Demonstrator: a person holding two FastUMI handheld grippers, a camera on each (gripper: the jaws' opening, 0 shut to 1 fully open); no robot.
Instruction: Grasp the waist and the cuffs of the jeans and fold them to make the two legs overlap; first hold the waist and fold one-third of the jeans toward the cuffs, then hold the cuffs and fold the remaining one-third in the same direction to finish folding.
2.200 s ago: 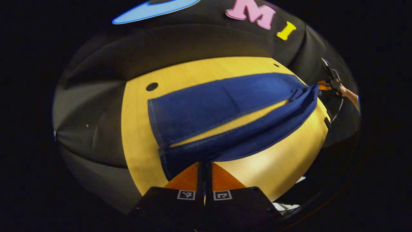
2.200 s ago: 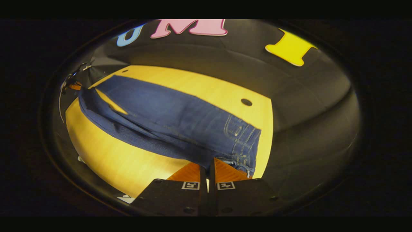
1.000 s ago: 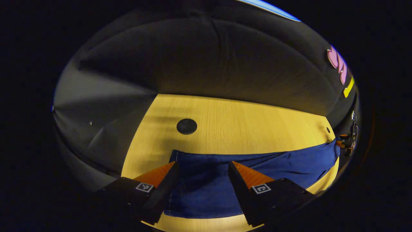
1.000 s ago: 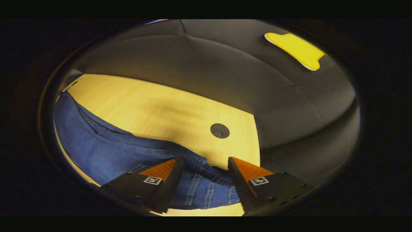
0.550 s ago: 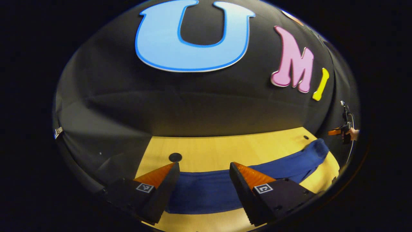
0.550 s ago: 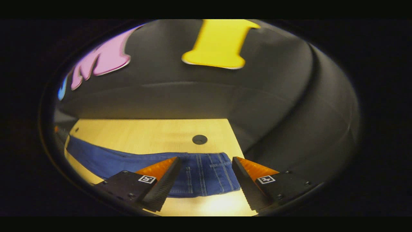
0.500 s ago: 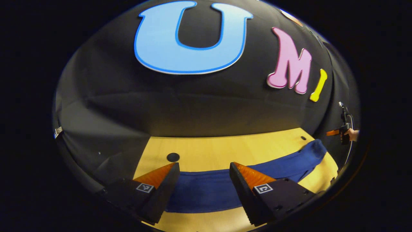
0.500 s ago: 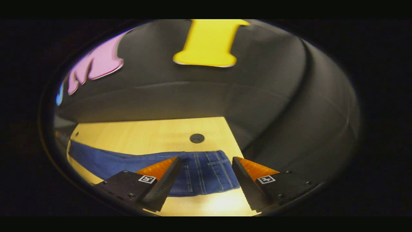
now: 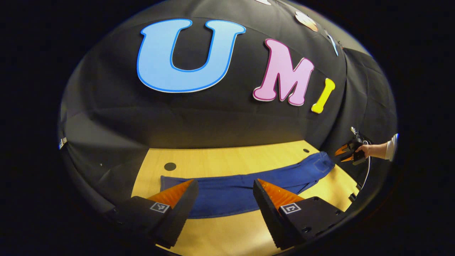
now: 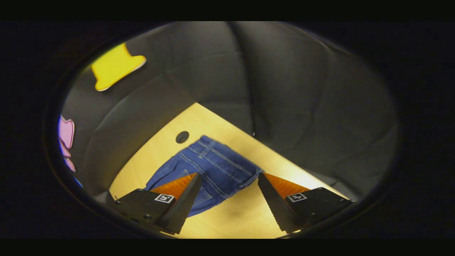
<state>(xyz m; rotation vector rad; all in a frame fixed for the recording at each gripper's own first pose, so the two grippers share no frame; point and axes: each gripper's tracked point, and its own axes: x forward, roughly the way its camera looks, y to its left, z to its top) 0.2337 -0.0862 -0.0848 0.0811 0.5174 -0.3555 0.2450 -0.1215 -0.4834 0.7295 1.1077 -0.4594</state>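
Both grippers now backed off, jaws wide; jeans [image 9: 227, 190] a flat blue strip, legs overlapped.

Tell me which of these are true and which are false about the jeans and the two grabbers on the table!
1. The left gripper is open. True.
2. The right gripper is squeezing the jeans. False: its fingers stand apart and hold nothing; the waist end lies on the table beyond them.
3. The jeans lie stretched out as one long strip on the table. True.
4. The jeans are red. False: they are blue.
5. A hand shows at the far end of the jeans in the left gripper view. True.
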